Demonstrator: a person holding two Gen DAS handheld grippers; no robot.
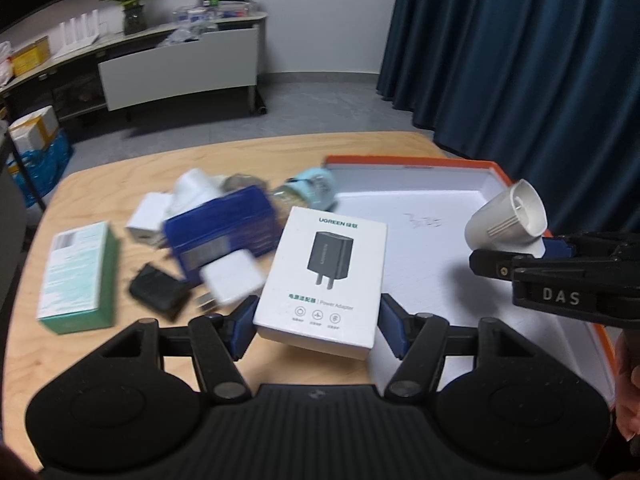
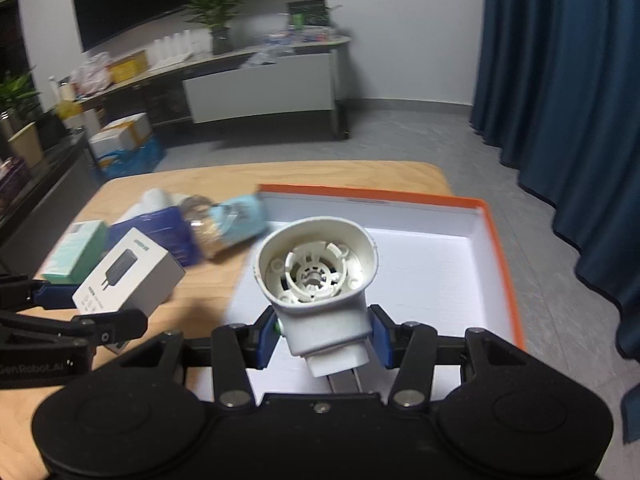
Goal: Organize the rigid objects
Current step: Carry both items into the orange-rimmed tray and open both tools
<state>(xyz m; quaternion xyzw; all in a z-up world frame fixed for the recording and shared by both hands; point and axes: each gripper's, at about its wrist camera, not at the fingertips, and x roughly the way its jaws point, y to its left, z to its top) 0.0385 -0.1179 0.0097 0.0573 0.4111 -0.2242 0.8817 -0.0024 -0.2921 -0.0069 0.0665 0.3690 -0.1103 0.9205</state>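
Observation:
My left gripper (image 1: 318,326) is shut on a white power adapter box (image 1: 324,280), held above the table's edge beside the orange-rimmed tray (image 1: 404,162). That same box (image 2: 128,276) shows at the left of the right wrist view. My right gripper (image 2: 324,334) is shut on a white plastic lamp socket (image 2: 320,284), its open mouth facing away from me, above the tray's white floor (image 2: 432,264). From the left wrist view the socket (image 1: 506,216) hangs at the right, over the tray.
On the wooden table (image 1: 120,344) lie a green box (image 1: 80,276), a blue box (image 1: 224,232), a black adapter (image 1: 158,286), white chargers (image 1: 232,276) and a light-blue item (image 1: 316,186). A dark blue curtain (image 1: 520,60) hangs to the right.

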